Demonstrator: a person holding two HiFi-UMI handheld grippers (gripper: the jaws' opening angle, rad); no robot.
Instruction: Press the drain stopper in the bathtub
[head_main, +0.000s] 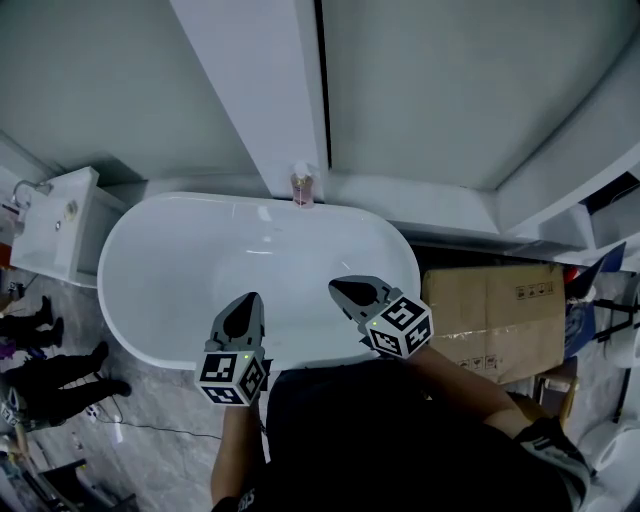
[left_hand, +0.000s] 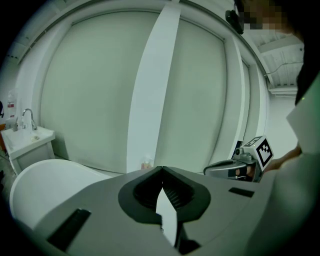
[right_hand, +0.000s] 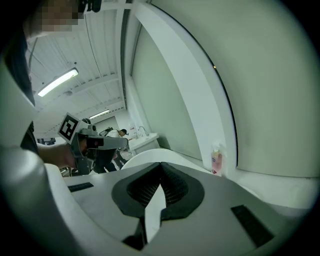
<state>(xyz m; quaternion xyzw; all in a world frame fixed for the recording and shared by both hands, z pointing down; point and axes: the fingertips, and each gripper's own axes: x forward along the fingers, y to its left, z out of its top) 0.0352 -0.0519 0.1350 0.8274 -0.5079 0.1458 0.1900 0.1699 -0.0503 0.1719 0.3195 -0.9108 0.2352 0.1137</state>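
Both the left claw (head_main: 250, 300) and the right claw (head_main: 336, 288) hang closed on nothing above the bathtub's (head_main: 130, 232) near rim, so best first find the drain stopper, unseen on the white floor beyond, then press straight down with one closed tip.

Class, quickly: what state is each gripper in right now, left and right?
Left gripper: closed, holding nothing.
Right gripper: closed, holding nothing.

White oval bathtub (head_main: 160, 250), glossy, long axis left-right; drain stopper not discernible.
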